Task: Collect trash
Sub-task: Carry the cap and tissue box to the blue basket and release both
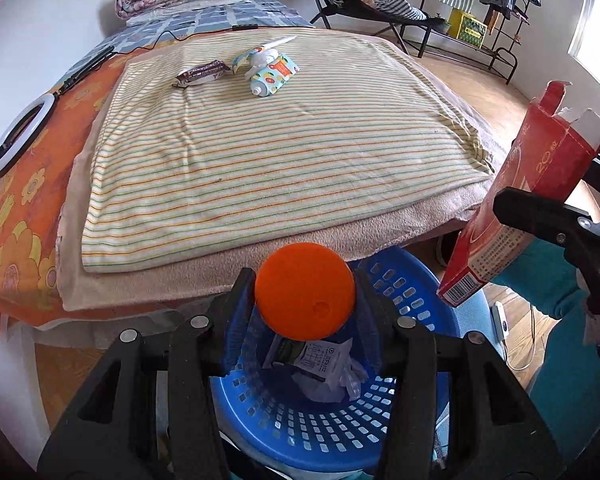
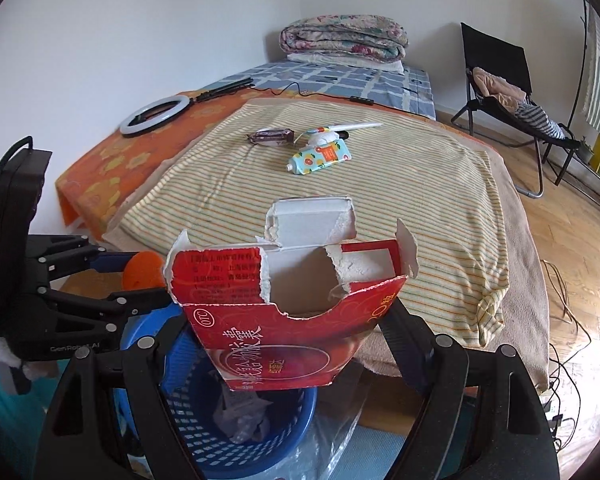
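Observation:
My left gripper (image 1: 305, 294) is shut on an orange round piece (image 1: 305, 290), held above the blue perforated basket (image 1: 320, 428). A white wrapper (image 1: 312, 364) and crumpled plastic lie in the basket. My right gripper (image 2: 288, 332) is shut on a torn red carton (image 2: 292, 316), held tilted over the basket's rim (image 2: 300, 412). In the left wrist view that carton (image 1: 520, 208) hangs at the right edge. On the striped cloth lie a brown wrapper (image 1: 202, 73), a colourful tube (image 1: 274, 76) and a white tissue (image 1: 262, 56).
The bed's striped cloth (image 1: 260, 160) fills the middle, and its near edge overhangs the basket. A ring light (image 1: 20, 136) and its cable lie on the orange sheet at left. A folding chair (image 2: 500, 92) and a clothes rack stand beyond. Cables run on the wooden floor (image 2: 572, 320).

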Motion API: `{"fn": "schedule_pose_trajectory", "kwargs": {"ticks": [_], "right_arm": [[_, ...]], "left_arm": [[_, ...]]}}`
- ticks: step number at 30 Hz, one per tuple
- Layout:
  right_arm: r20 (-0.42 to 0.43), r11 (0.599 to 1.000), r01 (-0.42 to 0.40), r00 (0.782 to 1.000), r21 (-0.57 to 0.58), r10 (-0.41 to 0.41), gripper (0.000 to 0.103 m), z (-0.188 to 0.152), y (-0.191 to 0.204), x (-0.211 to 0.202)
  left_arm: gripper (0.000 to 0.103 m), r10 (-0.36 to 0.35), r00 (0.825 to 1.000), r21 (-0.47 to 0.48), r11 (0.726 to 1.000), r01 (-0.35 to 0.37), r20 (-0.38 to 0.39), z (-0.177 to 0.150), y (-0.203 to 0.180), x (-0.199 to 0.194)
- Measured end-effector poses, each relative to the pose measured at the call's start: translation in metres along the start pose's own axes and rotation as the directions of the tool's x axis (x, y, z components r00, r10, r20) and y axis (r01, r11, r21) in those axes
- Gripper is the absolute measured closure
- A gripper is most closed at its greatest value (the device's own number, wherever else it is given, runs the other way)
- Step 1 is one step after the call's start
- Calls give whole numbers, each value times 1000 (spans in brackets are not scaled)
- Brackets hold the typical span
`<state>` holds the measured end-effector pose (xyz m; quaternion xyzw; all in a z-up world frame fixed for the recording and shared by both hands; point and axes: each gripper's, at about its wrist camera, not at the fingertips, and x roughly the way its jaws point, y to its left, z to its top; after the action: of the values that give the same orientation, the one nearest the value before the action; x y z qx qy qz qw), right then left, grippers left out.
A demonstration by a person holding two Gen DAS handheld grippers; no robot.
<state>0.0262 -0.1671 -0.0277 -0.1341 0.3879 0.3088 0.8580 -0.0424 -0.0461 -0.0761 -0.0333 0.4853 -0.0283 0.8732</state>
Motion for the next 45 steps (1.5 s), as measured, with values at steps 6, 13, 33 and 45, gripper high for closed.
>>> {"fn": "schedule_pose_trajectory", "kwargs": {"ticks": [6, 13, 33, 45], "right_arm": [[-51, 999, -31, 998, -21, 30, 21, -24, 15, 7], [-100, 997, -65, 993, -32, 62, 21, -43, 27, 18], [-172, 994, -92, 982, -62, 80, 19, -59, 41, 35], [-228, 997, -72, 972, -35, 62, 19, -64, 37, 45]], "left_arm": [[54, -13, 999, -13, 1000, 12, -53, -21, -1, 13], [54, -21, 996, -20, 1000, 20, -86, -36, -2, 20], [53, -29, 987, -34, 999, 24, -156, -58, -2, 35], [33, -24, 987, -41, 999, 18, -159, -58, 0, 37]]}}
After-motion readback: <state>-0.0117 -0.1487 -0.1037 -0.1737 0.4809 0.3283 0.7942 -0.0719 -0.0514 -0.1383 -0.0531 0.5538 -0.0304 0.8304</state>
